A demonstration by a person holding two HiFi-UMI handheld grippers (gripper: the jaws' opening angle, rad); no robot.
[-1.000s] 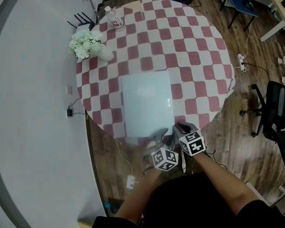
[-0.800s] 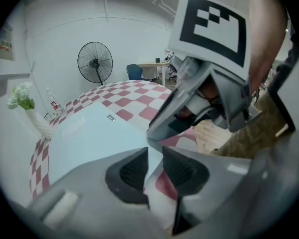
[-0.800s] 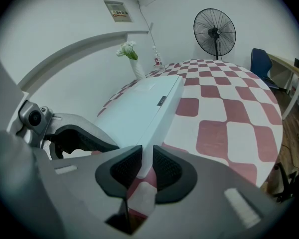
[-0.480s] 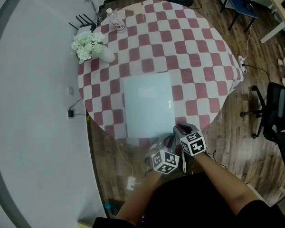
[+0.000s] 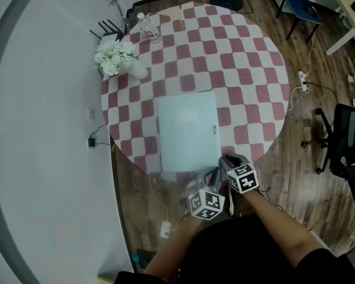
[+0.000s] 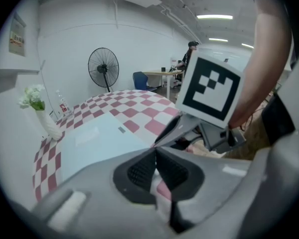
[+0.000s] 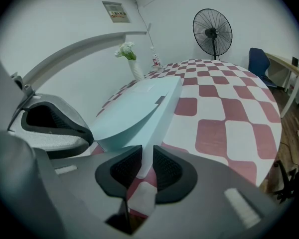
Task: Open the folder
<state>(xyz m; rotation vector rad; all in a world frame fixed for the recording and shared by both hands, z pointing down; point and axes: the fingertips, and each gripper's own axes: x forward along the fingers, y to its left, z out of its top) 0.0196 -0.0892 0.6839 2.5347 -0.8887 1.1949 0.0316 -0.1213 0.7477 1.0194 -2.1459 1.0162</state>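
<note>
pale blue plastic is filling the nearest part of the scene: the folder (image 7: 134, 108) is lying on the near edge of the round table (image 5: 248, 70), right in front of the person, and both grippers are working at its near edge. the right gripper (image 7: 143, 153) is pinching that edge, its dark pads pressing in on the thin blue strip running between them. it seems to be keeping the lower part down against the checked cloth. just beside it, the left gripper (image 6: 155, 152) has just been closing, and its pads are pressing together. in its own view the sheet between them is hard to make out. in the right gripper view, though, the top cover is curling up at its near corner toward that gripper, so it is most likely nipping the cover.

the opening is only beginning. the near corner of the cover is lifting off the sheet beneath, while the far part is still lying shut. what is left is swinging the cover up and over until the folder is lying open.

farther along the table, a vase of white flowers (image 5: 115, 55) and a bottle (image 5: 148, 23) are standing at the far left rim, well apart from the folder. beyond the table a fan (image 7: 212, 31) is standing on the floor.
</note>
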